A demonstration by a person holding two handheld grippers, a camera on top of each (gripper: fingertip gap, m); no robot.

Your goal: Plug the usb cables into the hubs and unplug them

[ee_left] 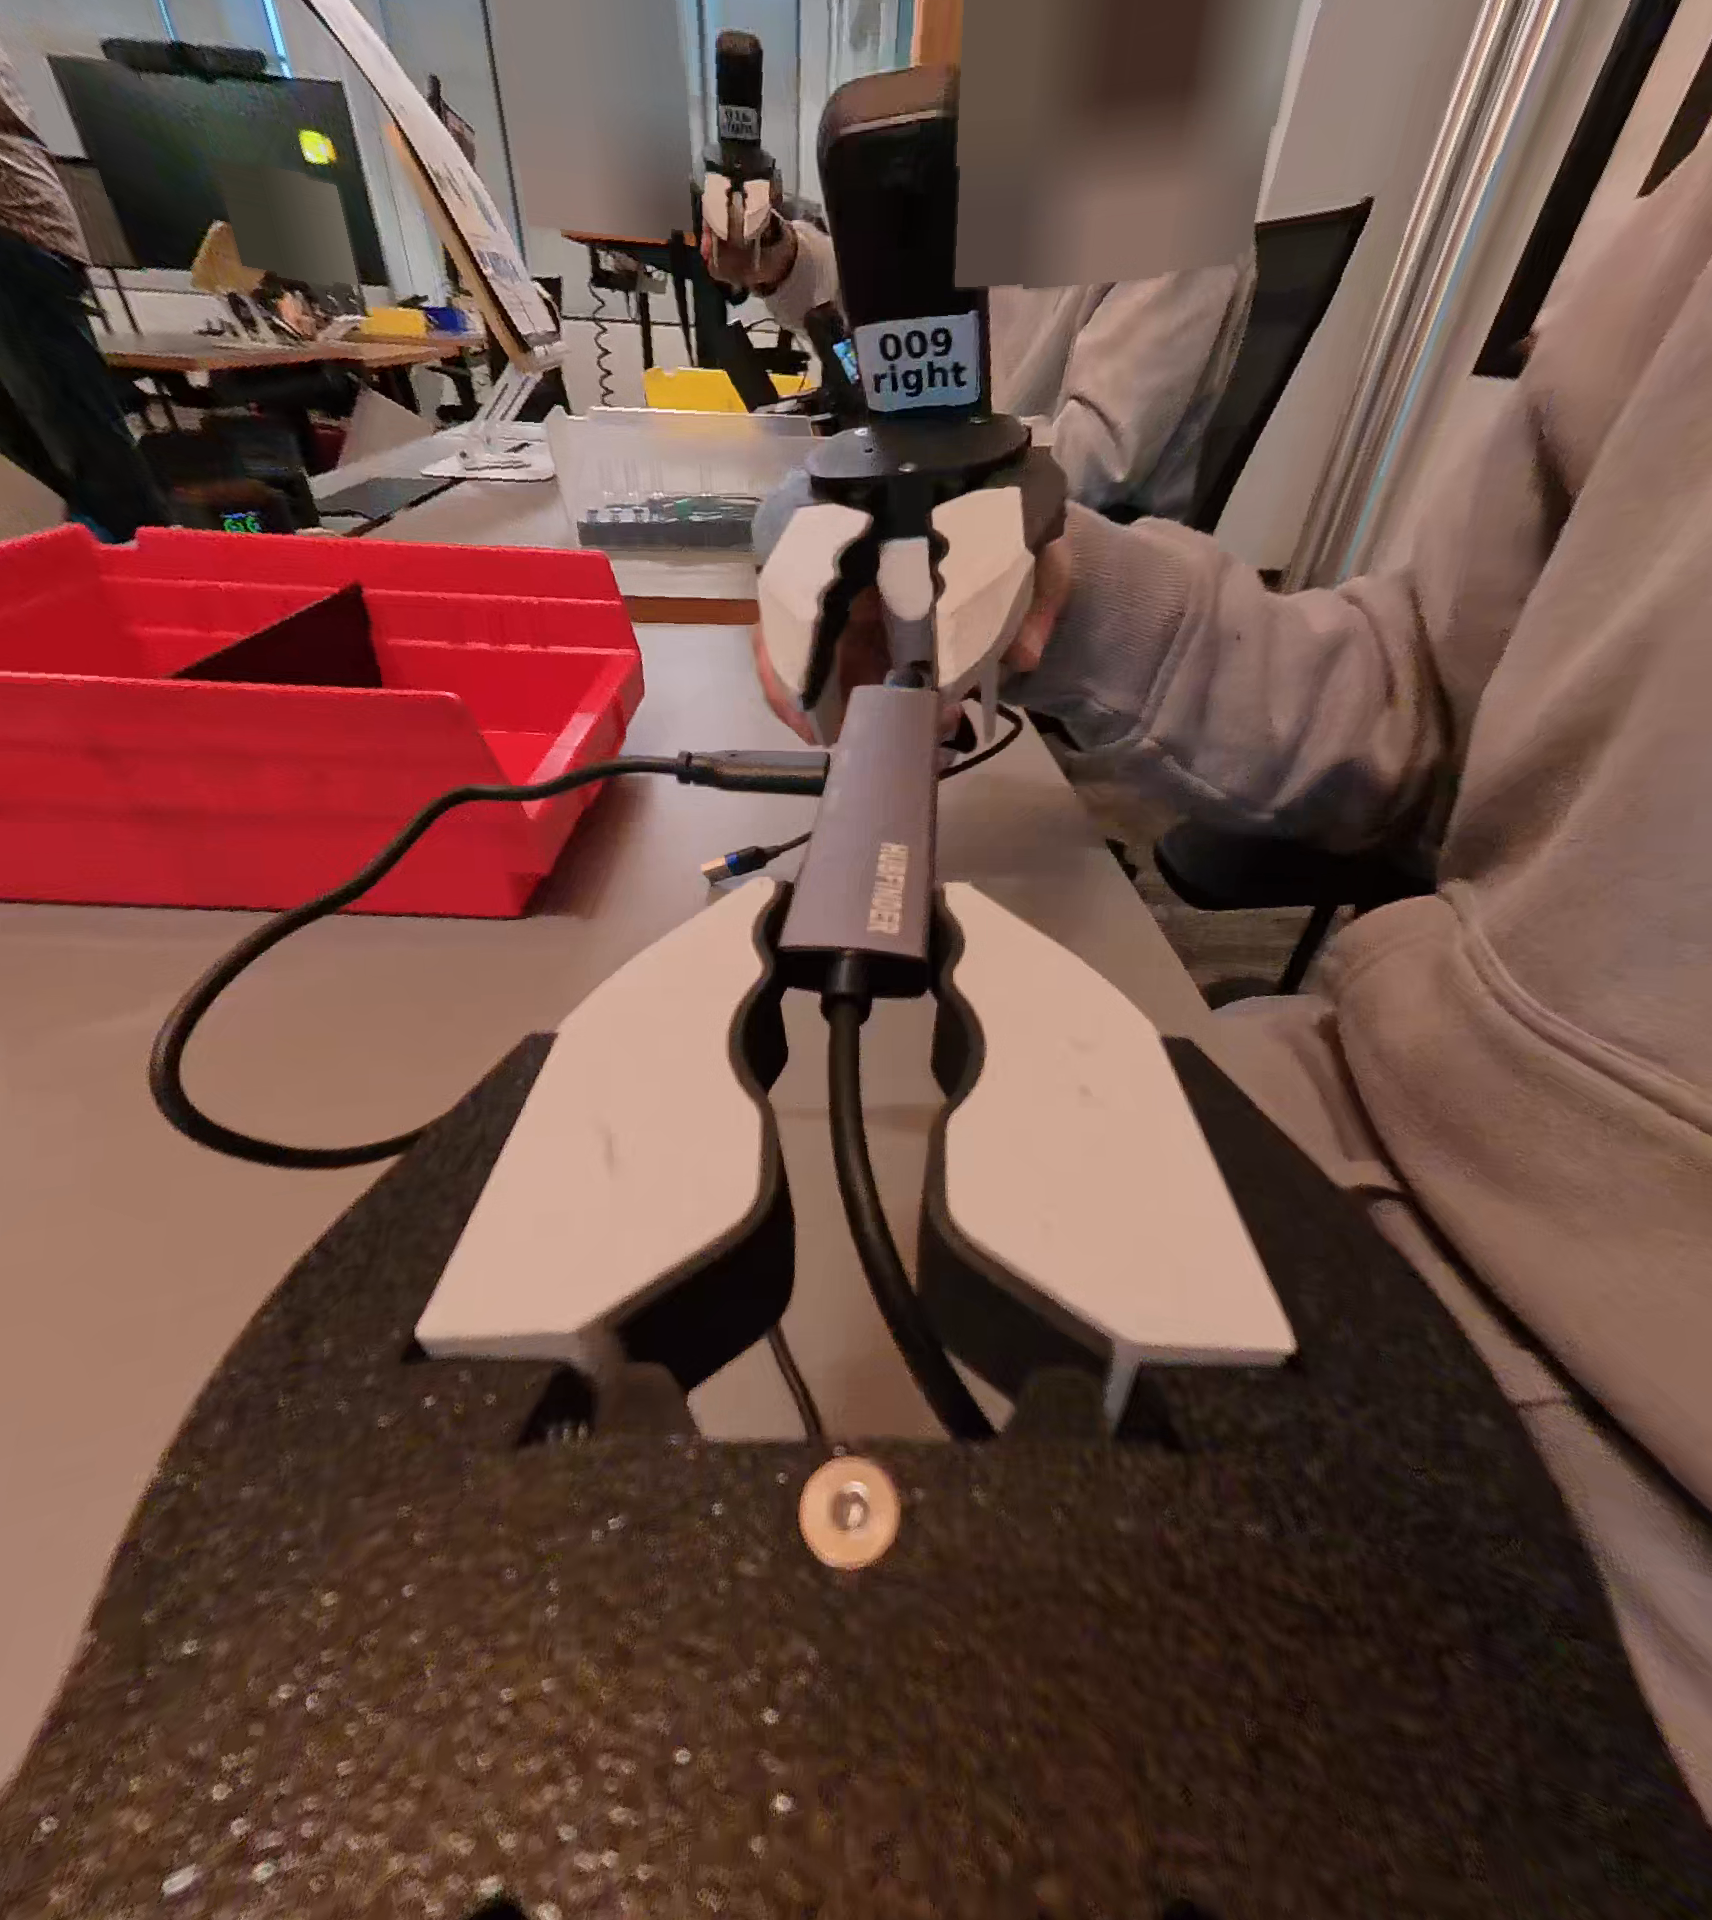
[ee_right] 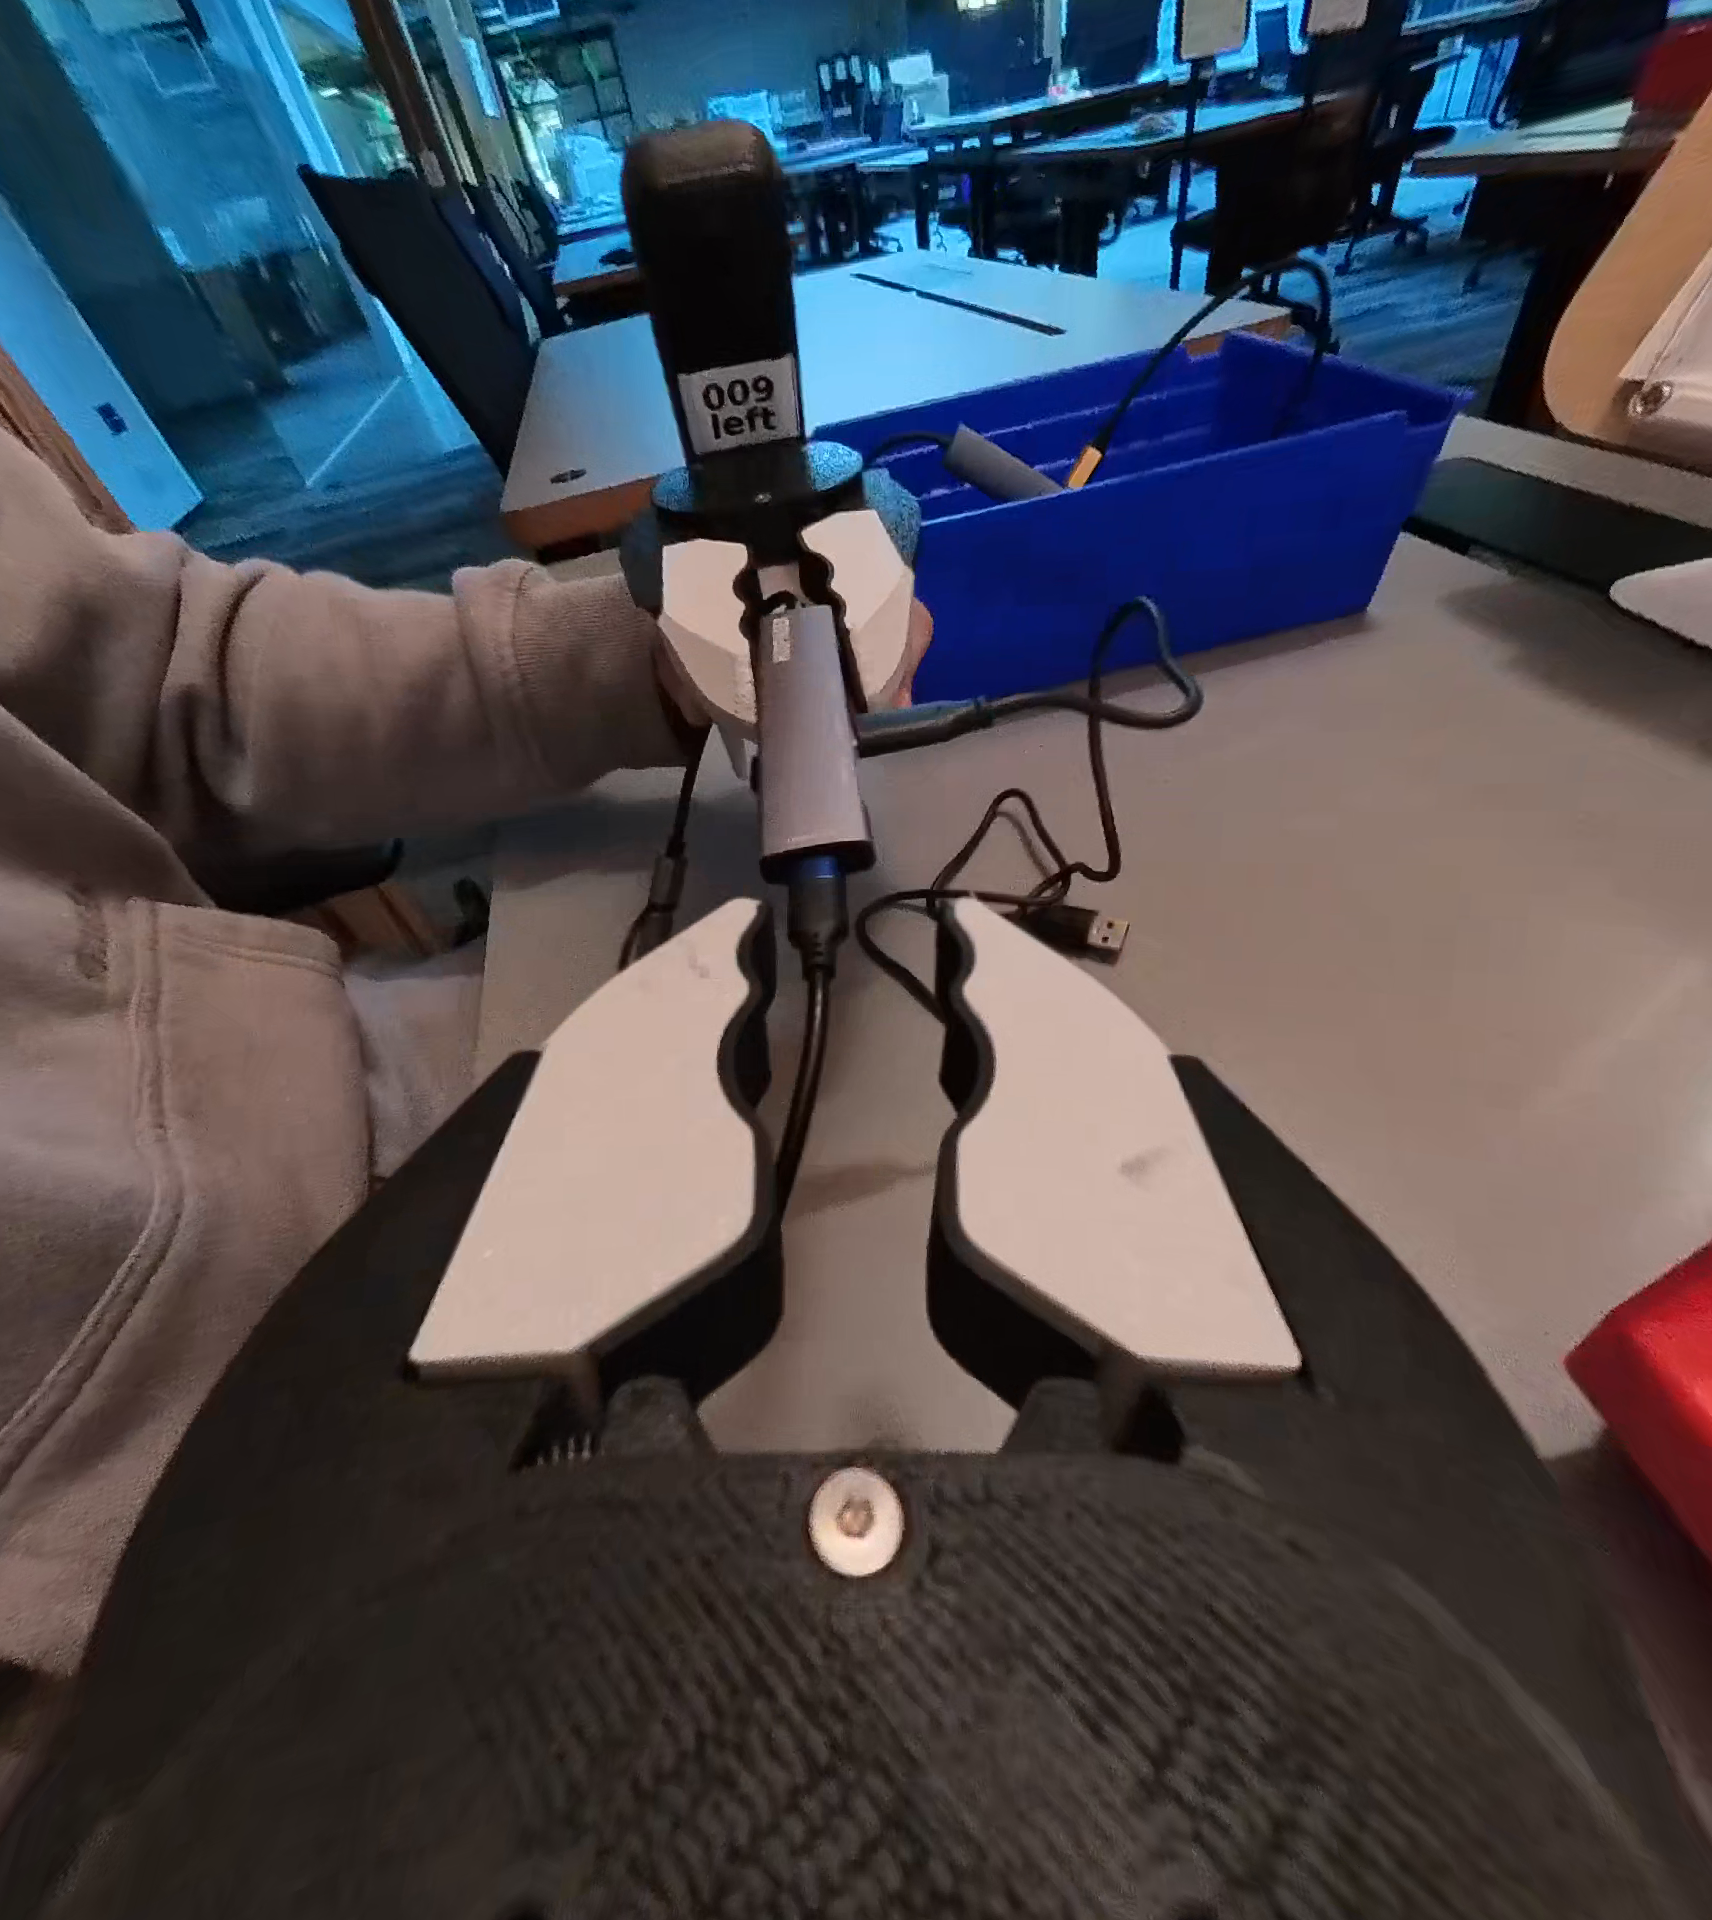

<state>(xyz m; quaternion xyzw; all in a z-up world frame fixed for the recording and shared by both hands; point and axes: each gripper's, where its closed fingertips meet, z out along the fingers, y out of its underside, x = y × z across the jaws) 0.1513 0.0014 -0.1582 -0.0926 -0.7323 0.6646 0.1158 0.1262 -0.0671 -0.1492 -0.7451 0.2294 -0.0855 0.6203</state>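
With the left gripper [ee_left: 854, 935] fingers clamping the hub [ee_left: 867, 831] and the right gripper [ee_right: 857, 925] fingers parted around the end plug [ee_right: 816, 902], an off-axis pull could bend it.

The left gripper [ee_left: 857, 935] clamps the near end of a slim grey hub [ee_left: 873, 831], whose own black lead [ee_left: 873, 1195] runs back between the fingers. The right gripper [ee_left: 883, 665], held by a grey-sleeved hand [ee_left: 1039, 613], meets the hub's far end. A black cable [ee_left: 332, 914] is plugged into the hub's left side and loops over the table [ee_left: 208, 1351]. A loose plug [ee_left: 727, 864] lies beside the hub. A red bin [ee_left: 239, 717] stands to the left.
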